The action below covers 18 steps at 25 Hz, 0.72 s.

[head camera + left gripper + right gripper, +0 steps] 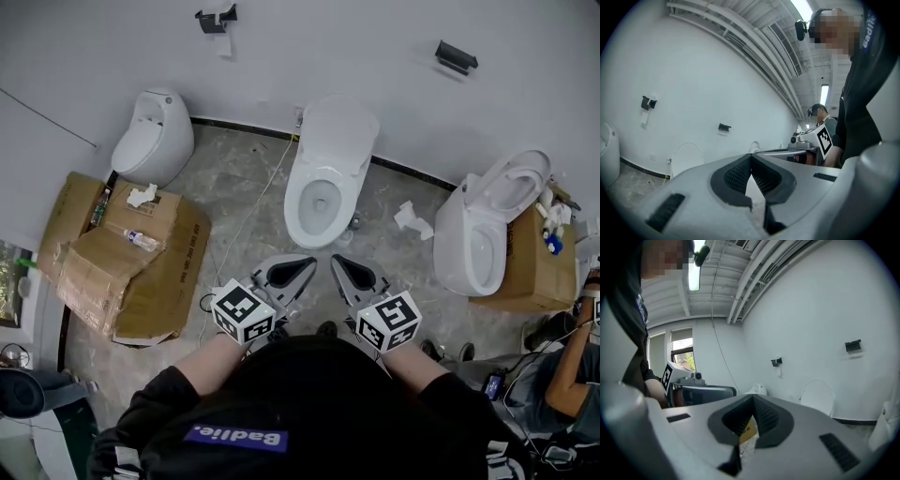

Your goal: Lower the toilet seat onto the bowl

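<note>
The white toilet [319,202] stands against the wall in the middle of the head view, its seat and lid [339,127] raised upright against the wall. Both grippers hover side by side in front of the bowl, short of it and touching nothing. My left gripper [307,265] points at the bowl's near rim with its jaws shut and nothing between them; my right gripper [337,264] is likewise shut and holds nothing. The left gripper [751,158] sees the raised lid [686,159] low at the left. The right gripper [753,398] sees the raised lid [818,397] at the right.
A second white toilet [150,141] stands at the left, behind flattened cardboard boxes [122,262]. A third toilet [487,225] stands at the right beside a cardboard box [530,272]. Crumpled paper [412,220] and a cable [253,206] lie on the floor. A person [572,375] sits at the right edge.
</note>
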### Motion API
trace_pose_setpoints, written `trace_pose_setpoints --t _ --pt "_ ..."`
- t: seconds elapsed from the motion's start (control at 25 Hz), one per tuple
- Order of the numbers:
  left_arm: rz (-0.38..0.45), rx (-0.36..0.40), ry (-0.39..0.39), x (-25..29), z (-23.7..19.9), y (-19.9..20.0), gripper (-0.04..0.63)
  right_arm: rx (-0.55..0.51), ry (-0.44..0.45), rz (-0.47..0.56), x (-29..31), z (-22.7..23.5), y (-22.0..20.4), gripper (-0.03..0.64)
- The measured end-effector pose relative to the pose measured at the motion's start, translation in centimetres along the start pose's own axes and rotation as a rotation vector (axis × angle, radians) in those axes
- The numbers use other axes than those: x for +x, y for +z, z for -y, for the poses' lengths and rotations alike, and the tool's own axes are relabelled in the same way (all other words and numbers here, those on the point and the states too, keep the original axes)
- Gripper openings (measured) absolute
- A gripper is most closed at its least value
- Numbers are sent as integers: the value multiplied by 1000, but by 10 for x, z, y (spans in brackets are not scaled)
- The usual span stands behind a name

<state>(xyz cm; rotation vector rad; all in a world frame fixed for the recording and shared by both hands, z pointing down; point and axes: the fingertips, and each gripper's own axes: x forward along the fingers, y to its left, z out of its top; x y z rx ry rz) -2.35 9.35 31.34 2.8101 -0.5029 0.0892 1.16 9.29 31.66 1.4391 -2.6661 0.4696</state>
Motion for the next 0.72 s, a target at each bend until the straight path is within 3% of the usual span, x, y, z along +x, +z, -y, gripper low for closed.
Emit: trace_pose_setpoints --t 0.72 --pt "15 -3 4 -14 2 2 14 -12 -16 3 2 -9 -1 25"
